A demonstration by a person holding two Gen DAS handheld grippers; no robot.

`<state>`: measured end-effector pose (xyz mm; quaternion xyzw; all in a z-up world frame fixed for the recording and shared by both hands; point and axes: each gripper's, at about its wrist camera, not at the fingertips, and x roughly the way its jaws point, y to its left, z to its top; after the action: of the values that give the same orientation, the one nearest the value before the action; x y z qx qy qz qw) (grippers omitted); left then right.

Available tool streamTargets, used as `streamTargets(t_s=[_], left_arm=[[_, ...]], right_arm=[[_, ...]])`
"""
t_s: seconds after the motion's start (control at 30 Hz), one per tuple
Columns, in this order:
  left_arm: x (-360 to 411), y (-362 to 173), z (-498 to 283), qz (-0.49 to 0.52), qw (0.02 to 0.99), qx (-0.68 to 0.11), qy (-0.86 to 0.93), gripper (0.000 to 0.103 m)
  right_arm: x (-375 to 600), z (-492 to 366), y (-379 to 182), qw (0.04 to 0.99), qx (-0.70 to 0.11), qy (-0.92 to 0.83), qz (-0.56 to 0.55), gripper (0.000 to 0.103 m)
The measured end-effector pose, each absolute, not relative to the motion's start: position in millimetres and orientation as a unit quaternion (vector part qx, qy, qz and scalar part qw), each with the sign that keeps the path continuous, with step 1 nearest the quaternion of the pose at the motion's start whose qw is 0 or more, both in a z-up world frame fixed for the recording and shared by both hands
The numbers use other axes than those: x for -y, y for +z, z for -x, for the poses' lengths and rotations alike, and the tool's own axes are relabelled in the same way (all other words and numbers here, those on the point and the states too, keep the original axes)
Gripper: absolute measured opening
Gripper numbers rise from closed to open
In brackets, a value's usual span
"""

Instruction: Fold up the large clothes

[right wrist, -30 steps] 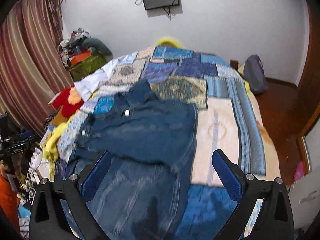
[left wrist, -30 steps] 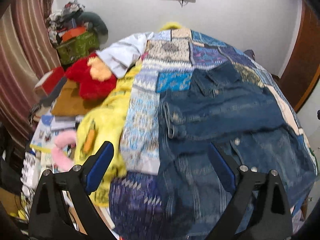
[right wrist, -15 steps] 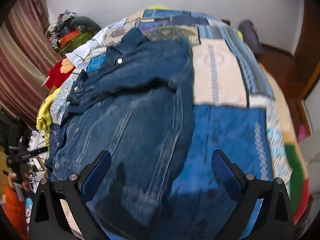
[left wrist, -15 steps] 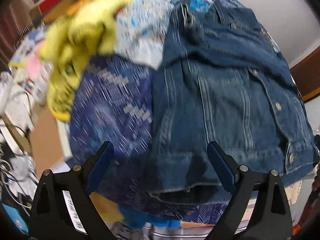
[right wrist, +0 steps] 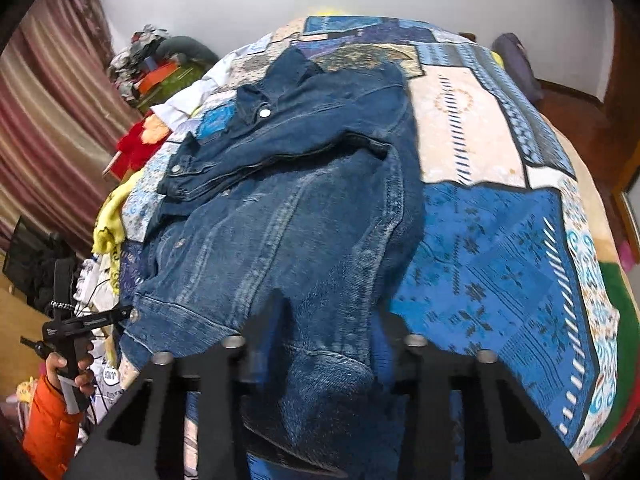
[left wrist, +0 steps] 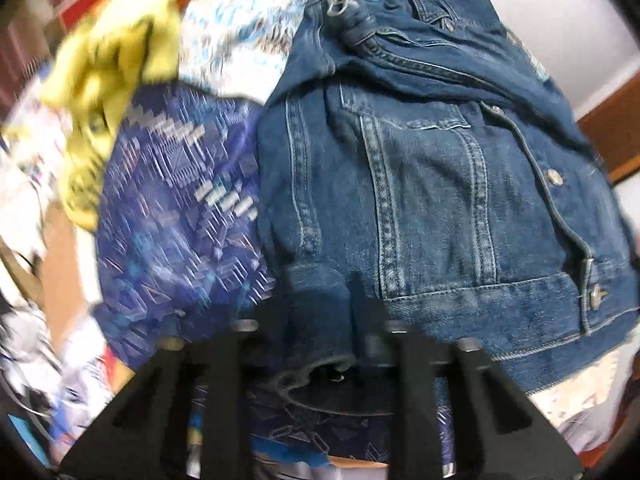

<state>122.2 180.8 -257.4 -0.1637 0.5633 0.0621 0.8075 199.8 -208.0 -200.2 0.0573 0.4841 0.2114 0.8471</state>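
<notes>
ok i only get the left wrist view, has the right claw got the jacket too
Observer: yes, the right claw is closing, with the hem of the denim jacket bunched between its fingers.
Operator: anything on the bed right of the jacket
Observer: only the patchwork quilt shows there, out to the bed's edge.
</notes>
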Motion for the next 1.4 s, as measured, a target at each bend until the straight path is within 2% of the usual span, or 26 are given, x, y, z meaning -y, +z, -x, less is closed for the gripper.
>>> streamTargets(t_s=[0.13, 0.23, 0.47, 0.7, 0.87, 0.97, 1.13, 1.4], left_arm=[[-178, -232, -135, 0.146, 0.826, -0.542, 0.054, 0.017], [-184, -200, -147, 0.141, 0.847, -0.510, 0.046, 0.017], [-192, -108, -196, 0.149, 0.903, -0.402, 0.025, 0.016], [-215, -77, -265, 0.137, 0.922, -0.357, 0.061, 0.016], [-241, -88, -329, 0.162, 0.915, -0.359, 0.089, 0.016], [-239, -104, -362, 0.137, 0.911, -0.371, 0.113, 0.016], [-255, -158, -416, 0.143, 0.886, -0.419, 0.142, 0.017], [-267, -253, -449, 0.141, 0.836, -0.502, 0.173, 0.019]], right_arm=[[205, -214, -187, 0.844, -0.473, 0.244, -0.074, 0.019], [200, -223, -161, 0.863, -0.429, 0.259, -0.062, 0.019], [188, -263, -119, 0.893, -0.360, 0.267, -0.051, 0.018], [196, -343, -94, 0.914, -0.325, 0.232, -0.075, 0.017], [200, -417, -110, 0.908, -0.350, 0.203, -0.112, 0.017], [189, -456, -131, 0.905, -0.368, 0.186, -0.107, 0.017], [179, -499, -169, 0.897, -0.397, 0.170, -0.094, 0.017], [186, -532, -219, 0.879, -0.440, 0.167, -0.072, 0.018]])
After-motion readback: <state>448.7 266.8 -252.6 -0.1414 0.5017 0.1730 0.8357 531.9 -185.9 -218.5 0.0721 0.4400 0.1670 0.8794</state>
